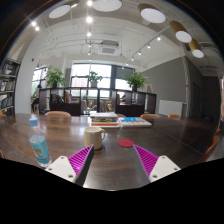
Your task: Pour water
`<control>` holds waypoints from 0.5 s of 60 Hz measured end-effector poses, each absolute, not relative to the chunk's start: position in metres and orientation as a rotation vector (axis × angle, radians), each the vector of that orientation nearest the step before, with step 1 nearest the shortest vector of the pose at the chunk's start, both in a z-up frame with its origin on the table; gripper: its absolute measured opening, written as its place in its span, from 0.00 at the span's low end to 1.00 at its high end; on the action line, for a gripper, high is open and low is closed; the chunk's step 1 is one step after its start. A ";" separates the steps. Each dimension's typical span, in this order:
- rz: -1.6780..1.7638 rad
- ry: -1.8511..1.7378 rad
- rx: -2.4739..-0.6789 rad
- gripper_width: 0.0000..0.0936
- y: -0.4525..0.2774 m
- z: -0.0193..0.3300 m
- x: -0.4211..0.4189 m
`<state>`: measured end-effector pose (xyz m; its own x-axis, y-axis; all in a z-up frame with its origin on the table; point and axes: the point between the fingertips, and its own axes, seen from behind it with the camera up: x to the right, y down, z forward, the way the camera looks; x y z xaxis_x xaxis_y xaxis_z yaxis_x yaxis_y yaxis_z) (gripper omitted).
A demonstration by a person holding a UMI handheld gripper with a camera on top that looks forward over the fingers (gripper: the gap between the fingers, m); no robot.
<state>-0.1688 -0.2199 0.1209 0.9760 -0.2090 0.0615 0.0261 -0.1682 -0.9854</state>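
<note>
Fingers (112,160) apart, level over table (110,150)

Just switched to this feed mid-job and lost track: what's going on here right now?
A handheld gripper hovers low over a wooden table, fingers open and holding nothing. A water bottle stands ahead of the left finger, apart from it. A white mug sits farther on, beyond the fingers, with a small red disc beside it and books behind. Nothing is gripped, so pouring has not begun.
</note>
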 end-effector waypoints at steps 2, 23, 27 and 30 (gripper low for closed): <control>-0.162 0.095 -1.737 0.85 -0.217 0.120 -0.184; 0.145 -0.189 -1.661 0.84 -0.214 0.109 -0.381; 0.165 -0.208 -1.673 0.84 -0.201 0.100 -0.413; 0.161 -0.219 -1.679 0.84 -0.189 0.095 -0.424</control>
<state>-0.4242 -0.1891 0.0947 0.9713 0.2370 0.0220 0.0497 -0.1114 -0.9925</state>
